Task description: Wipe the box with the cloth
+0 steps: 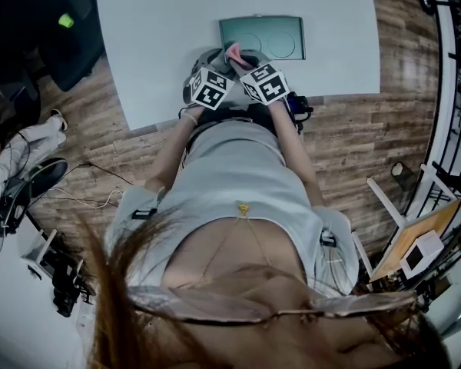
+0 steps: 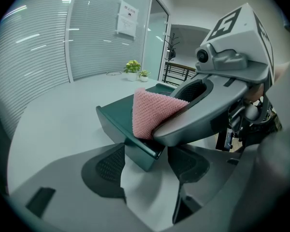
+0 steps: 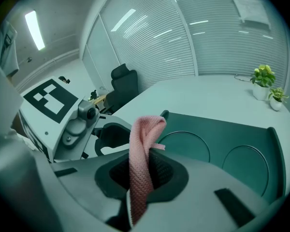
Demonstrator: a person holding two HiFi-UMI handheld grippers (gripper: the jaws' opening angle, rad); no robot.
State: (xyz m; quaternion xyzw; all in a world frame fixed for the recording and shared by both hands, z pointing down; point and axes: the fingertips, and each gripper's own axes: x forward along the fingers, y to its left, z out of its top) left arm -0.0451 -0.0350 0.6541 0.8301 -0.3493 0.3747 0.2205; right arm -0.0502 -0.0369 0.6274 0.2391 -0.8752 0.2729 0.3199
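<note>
A dark green box (image 1: 280, 41) with two round recesses in its top lies on the white table (image 1: 154, 44) near the front edge. My right gripper (image 3: 140, 178) is shut on a pink knitted cloth (image 3: 142, 144), which stands up between its pads. In the left gripper view that cloth (image 2: 152, 112) rests on the box's near corner (image 2: 116, 122). My left gripper (image 2: 147, 170) is open, and the box's corner pokes between its fingertips without touching either pad. Both grippers sit close together at the box's near left end.
A black office chair (image 3: 125, 83) stands beyond the table's left side. Two small potted plants (image 3: 263, 81) are at the table's far end. A black metal rack (image 1: 453, 68) rises on the right, and cables (image 1: 84, 194) lie on the wooden floor.
</note>
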